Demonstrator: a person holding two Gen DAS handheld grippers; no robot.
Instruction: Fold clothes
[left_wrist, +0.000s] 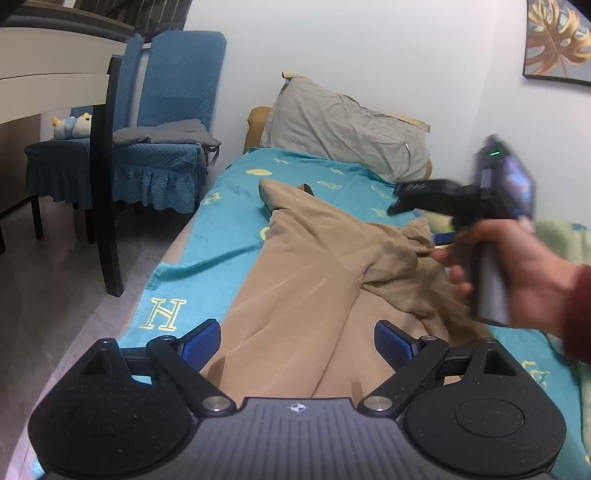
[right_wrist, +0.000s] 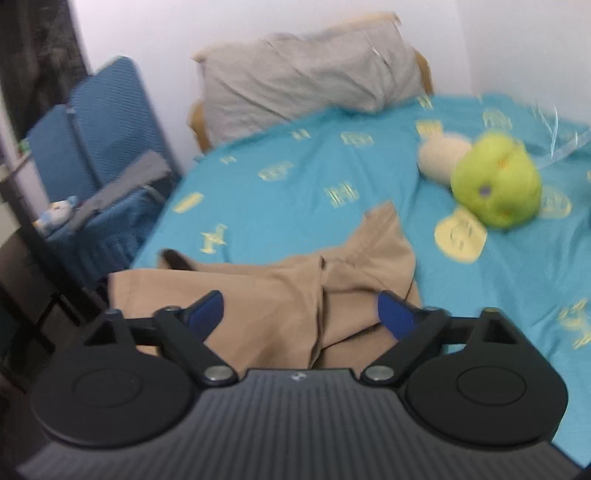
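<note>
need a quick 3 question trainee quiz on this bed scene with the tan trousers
1. True or false: the left tool is shut on the tan trousers.
2. Which lies nearest the green plush toy? A) grey pillow B) cream plush toy C) blue chair
3. Fill in: the trousers lie on a ____ bedsheet printed with yellow H letters.

Key: 1 false, its jaws stand apart; 2 B; 3 turquoise.
</note>
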